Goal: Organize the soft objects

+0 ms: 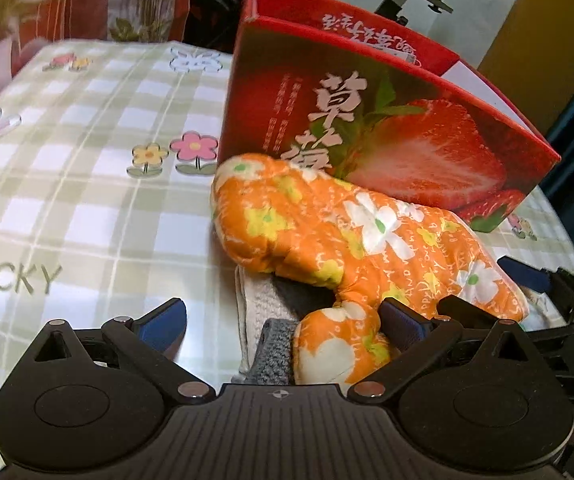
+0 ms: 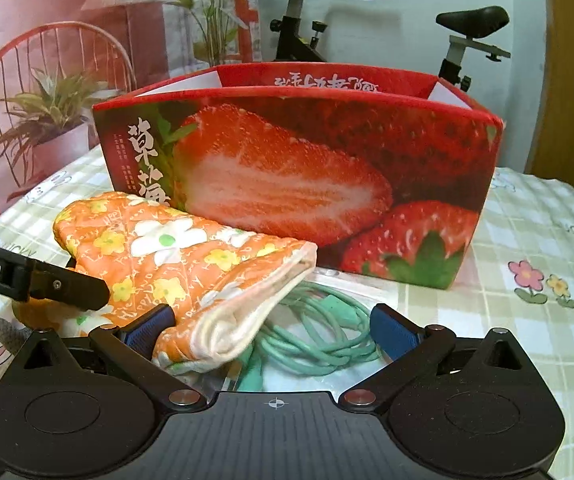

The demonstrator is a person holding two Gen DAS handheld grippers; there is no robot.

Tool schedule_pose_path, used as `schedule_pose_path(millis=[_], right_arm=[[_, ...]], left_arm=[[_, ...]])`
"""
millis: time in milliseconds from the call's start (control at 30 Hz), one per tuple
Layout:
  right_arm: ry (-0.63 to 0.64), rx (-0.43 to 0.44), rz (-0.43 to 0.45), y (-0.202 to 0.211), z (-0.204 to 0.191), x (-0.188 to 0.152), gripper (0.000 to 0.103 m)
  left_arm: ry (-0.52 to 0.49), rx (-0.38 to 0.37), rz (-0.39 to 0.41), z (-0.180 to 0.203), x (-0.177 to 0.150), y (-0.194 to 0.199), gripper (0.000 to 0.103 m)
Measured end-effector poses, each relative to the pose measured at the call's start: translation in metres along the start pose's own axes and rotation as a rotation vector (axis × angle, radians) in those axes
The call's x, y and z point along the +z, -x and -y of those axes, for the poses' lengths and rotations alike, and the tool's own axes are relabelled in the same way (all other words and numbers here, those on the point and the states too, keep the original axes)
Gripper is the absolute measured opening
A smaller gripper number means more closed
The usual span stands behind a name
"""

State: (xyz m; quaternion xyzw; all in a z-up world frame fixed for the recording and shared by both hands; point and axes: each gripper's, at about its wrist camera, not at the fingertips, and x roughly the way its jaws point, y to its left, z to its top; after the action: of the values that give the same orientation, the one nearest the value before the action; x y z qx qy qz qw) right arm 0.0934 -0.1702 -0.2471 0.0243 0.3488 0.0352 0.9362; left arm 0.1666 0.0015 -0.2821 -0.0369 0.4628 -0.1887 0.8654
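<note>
- The left hand-held gripper [image 1: 283, 326] is spread wide, blue pads far apart, and grips nothing.
- Between those pads sit the thumb of the orange floral oven mitt [image 1: 351, 236] and, under it, a grey and white knitted cloth [image 1: 265, 320]; the right pad sits just beside the mitt's thumb, though actual contact cannot be told.
- In the left wrist view the mitt runs from 6 o'clock up toward the centre, its rounded tip resting against the lower front of the red strawberry box [image 1: 387, 128].
- The right hand-held gripper [image 2: 275, 330] is also released, fingers wide apart and holding nothing.
- Its left pad touches the mitt's open cuff [image 2: 227, 320], which sags between the fingers at 6 to 7 o'clock in the right wrist view.
- A coiled mint-green cable [image 2: 327, 332] lies on the surface within that same gap, partly under the cuff, close to the right pad.
- The strawberry box fills the centre of the right wrist view, open at the top, standing on the green checked tablecloth [image 2: 527, 220] with its flower prints.
- At 9 o'clock in that view, a black finger of the left hand-held gripper reaches in over the mitt.
- An exercise bike [image 2: 467, 28] stands behind the box at 1 o'clock.
</note>
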Motion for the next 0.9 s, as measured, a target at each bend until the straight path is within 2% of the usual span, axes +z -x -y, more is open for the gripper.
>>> schedule_pose_path(millis=[167,400,500,567,633,833,900], right_arm=[[0.021,-0.001,0.024,0.0,0.0,-0.006,0.103],[0.014,0.009,0.005,0.0,0.0,-0.005,0.103],[0.011,0.014,-0.003,0.0,0.001,-0.003,0.103],[0.009,0.017,-0.008,-0.001,0.002,-0.002,0.103],[0.005,0.021,-0.011,-0.001,0.003,0.0,0.103],[0.004,0.023,-0.014,-0.001,0.003,0.0,0.103],[0.004,0.022,-0.013,-0.001,0.003,0.0,0.103]], left_arm=[[-0.002,-0.004,0.009,0.0,-0.002,-0.002,0.103],[-0.001,-0.012,0.006,0.0,0.002,-0.005,0.103],[0.011,-0.039,-0.017,-0.004,0.006,-0.004,0.103],[0.03,-0.071,-0.021,-0.007,0.01,-0.001,0.099],[0.037,-0.096,-0.01,-0.009,0.014,0.005,0.089],[0.055,-0.132,0.078,-0.012,0.034,0.027,0.084],[0.048,-0.112,0.081,-0.014,0.045,0.024,0.084]])
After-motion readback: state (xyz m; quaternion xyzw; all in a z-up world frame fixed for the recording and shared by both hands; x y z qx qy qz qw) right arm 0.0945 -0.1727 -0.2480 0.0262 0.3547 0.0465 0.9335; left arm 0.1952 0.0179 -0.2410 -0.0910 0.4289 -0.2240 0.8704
